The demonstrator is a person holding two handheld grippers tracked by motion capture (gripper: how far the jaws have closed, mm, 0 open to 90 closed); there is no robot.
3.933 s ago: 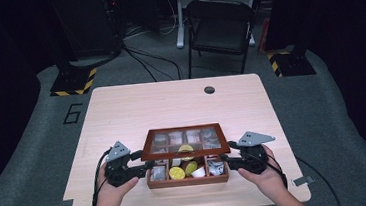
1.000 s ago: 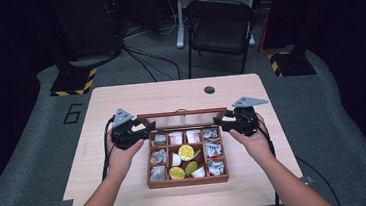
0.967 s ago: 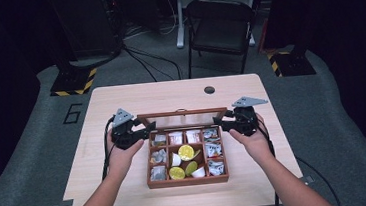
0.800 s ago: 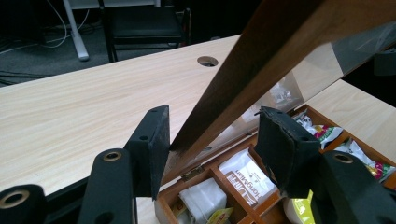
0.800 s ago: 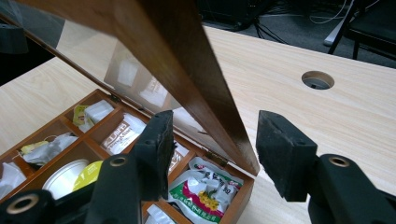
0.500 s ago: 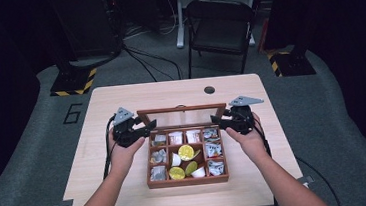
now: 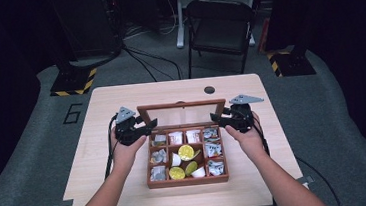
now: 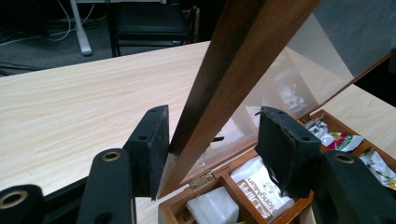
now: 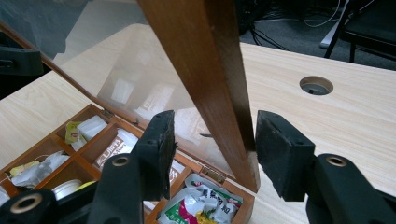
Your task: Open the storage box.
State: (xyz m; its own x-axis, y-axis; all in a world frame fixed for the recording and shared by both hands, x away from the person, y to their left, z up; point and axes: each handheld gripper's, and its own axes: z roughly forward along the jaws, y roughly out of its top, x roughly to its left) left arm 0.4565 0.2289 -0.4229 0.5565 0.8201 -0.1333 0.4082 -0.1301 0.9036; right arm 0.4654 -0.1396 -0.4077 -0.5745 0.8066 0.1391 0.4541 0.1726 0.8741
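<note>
High view: glass lid [image 7: 182,114] of the wooden tea box [image 7: 188,181] now raised upright.
Left tool [image 7: 149,124] and right tool [image 7: 216,116] straddle its side rails, jaws spread, ungripped; box mid-counter [image 7: 129,198], opening nearly finished.

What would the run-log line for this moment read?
box lid: raised, near upright | left tongs: open, straddling lid's side rail | right tongs: open, straddling opposite rail | wooden box: on table, sachets inside

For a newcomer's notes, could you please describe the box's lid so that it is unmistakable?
On the pale table sits a brown compartment box. Its lid stands raised at the far edge, between the two tools: a wooden frame around a clear pane, unlike the packet-filled compartments below.
</note>
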